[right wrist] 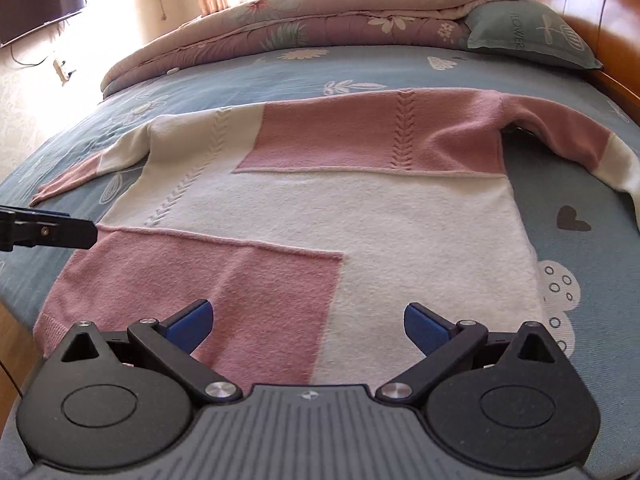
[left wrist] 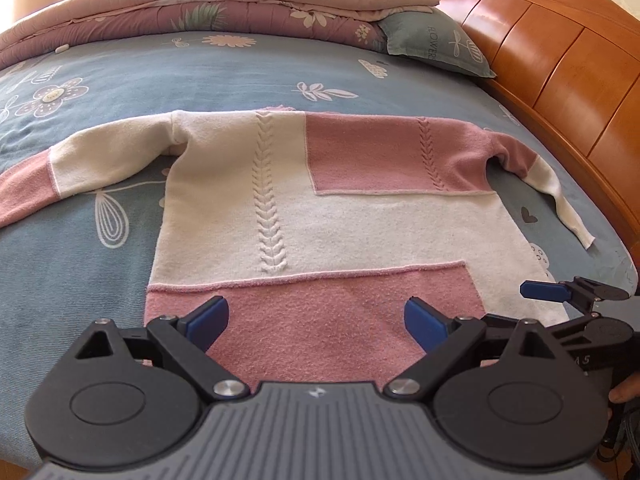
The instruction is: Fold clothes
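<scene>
Blue floral bedsheet [left wrist: 240,76] carries a pink-and-cream sweater [left wrist: 320,208], spread flat with both sleeves out, hem nearest. Left gripper [left wrist: 316,320] and right gripper [right wrist: 308,324] hover above the hem, fingers apart, empty. No fold made yet, apparently.

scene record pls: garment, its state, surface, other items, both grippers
garment: pink and cream colour-block knit sweater
state: spread flat, unfolded, both sleeves out to the sides
surface: blue floral bedsheet
other items: folded pink floral quilt; grey-blue pillow; orange wooden headboard
left gripper: open, over the pink hem panel, holding nothing
right gripper: open, over the hem, holding nothing
</scene>
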A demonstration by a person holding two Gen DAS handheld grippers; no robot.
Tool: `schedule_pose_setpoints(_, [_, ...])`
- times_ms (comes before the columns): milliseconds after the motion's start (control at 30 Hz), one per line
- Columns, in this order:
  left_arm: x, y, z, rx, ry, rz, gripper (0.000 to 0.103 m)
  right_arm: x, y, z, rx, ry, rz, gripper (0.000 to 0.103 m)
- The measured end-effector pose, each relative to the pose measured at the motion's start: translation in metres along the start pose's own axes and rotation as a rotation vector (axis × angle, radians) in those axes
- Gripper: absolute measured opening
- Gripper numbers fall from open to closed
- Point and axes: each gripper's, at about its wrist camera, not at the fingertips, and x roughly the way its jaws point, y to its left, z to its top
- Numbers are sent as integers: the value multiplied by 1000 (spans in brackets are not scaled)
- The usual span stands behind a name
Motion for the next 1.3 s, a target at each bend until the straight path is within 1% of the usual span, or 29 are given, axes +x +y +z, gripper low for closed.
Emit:
schedule_pose_setpoints(100, [18, 1, -8, -6, 61, -3, 95, 0, -30, -14, 90, 16, -26, 103])
schedule_pose_setpoints(133, [24, 5, -12, -20, 89, 1, 95, -2, -37, -20, 104, 11, -27, 103])
schedule_pose_setpoints(200, [31, 14, -19, -49, 119, 7, 95, -11, -48, -28, 117, -1, -11, 103])
schedule_pose_setpoints(300, [24, 18, -16, -51, 104, -24, 95, -18, -56, -20, 128, -8, -6, 103])
schedule_pose_setpoints(400, [22, 19, -4, -45, 67, -30, 95, -18, -60, 6, 104, -71, 5, 103])
schedule_pose_setpoints(533, [38, 28, 3, -98, 88, -54, 95, 6, -56, 60, 43, -151, 71, 103])
schedule_pose_setpoints(567, [41, 30, 3, -107, 90, -60, 97, 15, -55, 74, 27, -173, 94, 103])
schedule_pose_setpoints(600, [40, 31, 2, -107, 84, -75, 101, 25, -55, 85, 26, -180, 111, 103])
schedule_pose_setpoints(667, [40, 32, 1, -105, 81, -90, 101, 56, -57, 109, 37, -178, 142, 103])
schedule_pose_setpoints(767, [40, 36, 0, -118, 77, -108, 101, 99, -60, 125, 36, -133, 145, 103])
schedule_pose_setpoints(800, [40, 37, 0, -124, 76, -113, 101, 110, -63, 125, 28, -113, 117, 103])
schedule_pose_setpoints(900, [40, 41, 1, -141, 72, -131, 102, 128, -82, 118, 25, -61, -8, 103])
schedule_pose_setpoints(1000, [40, 43, 0, -145, 65, -145, 102, 114, -97, 111, 42, -73, -9, 103])
schedule_pose_setpoints(1100, [41, 41, 0, -127, 59, -141, 102, 100, -111, 105, 58, -83, -14, 103])
schedule_pose_setpoints(1133, [41, 40, 0, -123, 57, -139, 102, 95, -106, 106, 59, -82, -31, 103])
schedule_pose_setpoints(1167, [41, 40, 0, -123, 55, -138, 102, 90, -99, 106, 57, -84, -21, 103])
schedule_pose_setpoints(1233, [41, 40, -1, -125, 52, -139, 102, 86, -88, 103, 42, -81, 48, 103])
schedule_pose_setpoints(1300, [40, 43, -2, -133, 47, -150, 102, 90, -81, 97, 29, -44, 47, 103])
